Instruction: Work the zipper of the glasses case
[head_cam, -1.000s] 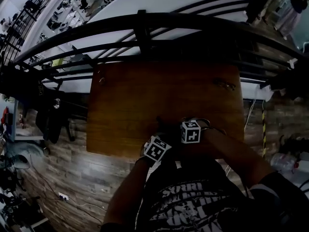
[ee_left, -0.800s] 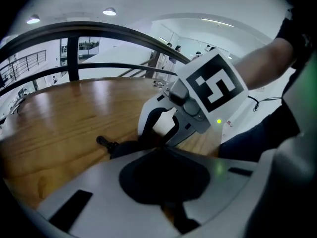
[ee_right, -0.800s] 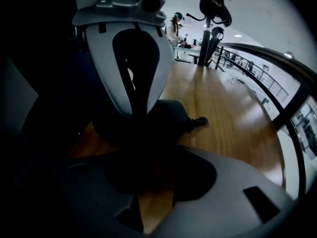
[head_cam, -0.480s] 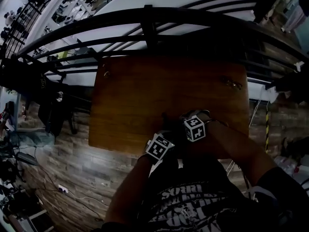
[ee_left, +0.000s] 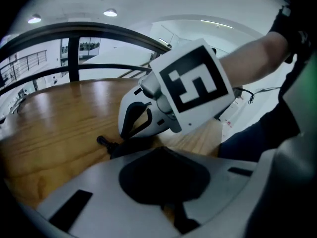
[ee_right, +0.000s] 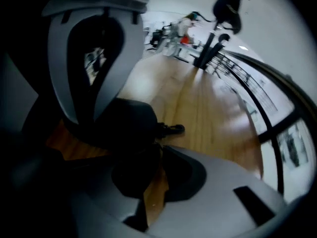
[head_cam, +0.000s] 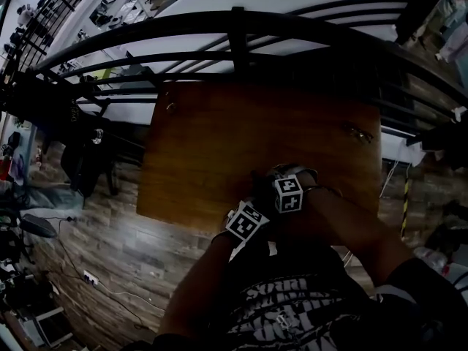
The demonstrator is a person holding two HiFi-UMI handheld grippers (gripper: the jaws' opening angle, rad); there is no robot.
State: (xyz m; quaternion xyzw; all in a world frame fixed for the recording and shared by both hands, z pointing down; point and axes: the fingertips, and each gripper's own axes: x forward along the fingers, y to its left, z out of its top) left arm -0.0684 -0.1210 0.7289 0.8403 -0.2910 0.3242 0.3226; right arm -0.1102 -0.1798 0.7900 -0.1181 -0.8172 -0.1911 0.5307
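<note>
Pinching the black glasses case (ee_left: 131,146) at the table's (head_cam: 219,137) near edge, left claw (ee_left: 159,151) clenched on one end & right claw (ee_right: 156,148) nipped on its zip side, the pair prob lose grip or drag it if pulled crooked.

Black glasses case (ee_right: 126,125) — brown wood-grain table (head_cam: 219,145), black railing (head_cam: 238,42)

One wooden table (head_cam: 212,137), one glasses case (ee_left: 130,146), two tongs: left tongs (ee_left: 159,151) and right tongs (ee_right: 154,144).
</note>
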